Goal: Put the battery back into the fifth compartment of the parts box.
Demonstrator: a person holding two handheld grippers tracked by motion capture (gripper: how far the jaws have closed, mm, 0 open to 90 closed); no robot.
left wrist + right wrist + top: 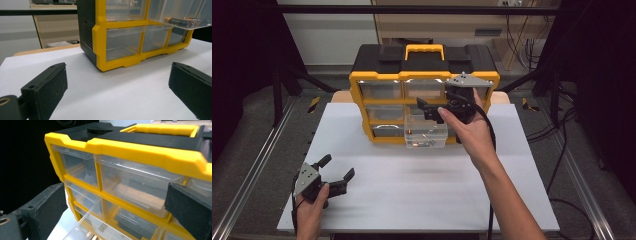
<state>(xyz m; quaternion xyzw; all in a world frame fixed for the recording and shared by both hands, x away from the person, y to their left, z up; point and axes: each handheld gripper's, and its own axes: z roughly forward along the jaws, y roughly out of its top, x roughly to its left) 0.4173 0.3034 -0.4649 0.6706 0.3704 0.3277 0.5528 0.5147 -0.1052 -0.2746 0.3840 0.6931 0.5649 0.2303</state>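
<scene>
A yellow and black drawer organizer (pixel 426 75) stands at the back of the white table (pixel 422 195). One clear drawer (pixel 426 134) in its lower middle is pulled out, and batteries (pixel 178 22) lie in it. My right gripper (pixel 422 109) hangs just above that drawer, in front of the upper drawers (pixel 130 185). Its jaws are open with nothing between them. My left gripper (pixel 337 166) rests low at the table's front left. It is open and empty and faces the organizer's left corner (pixel 100 40).
The organizer has a yellow carry handle (pixel 424 50) on its black lid. Black frame posts and metal rails flank the table on both sides. Cables lie on the floor at the right. A wooden cabinet stands behind the organizer.
</scene>
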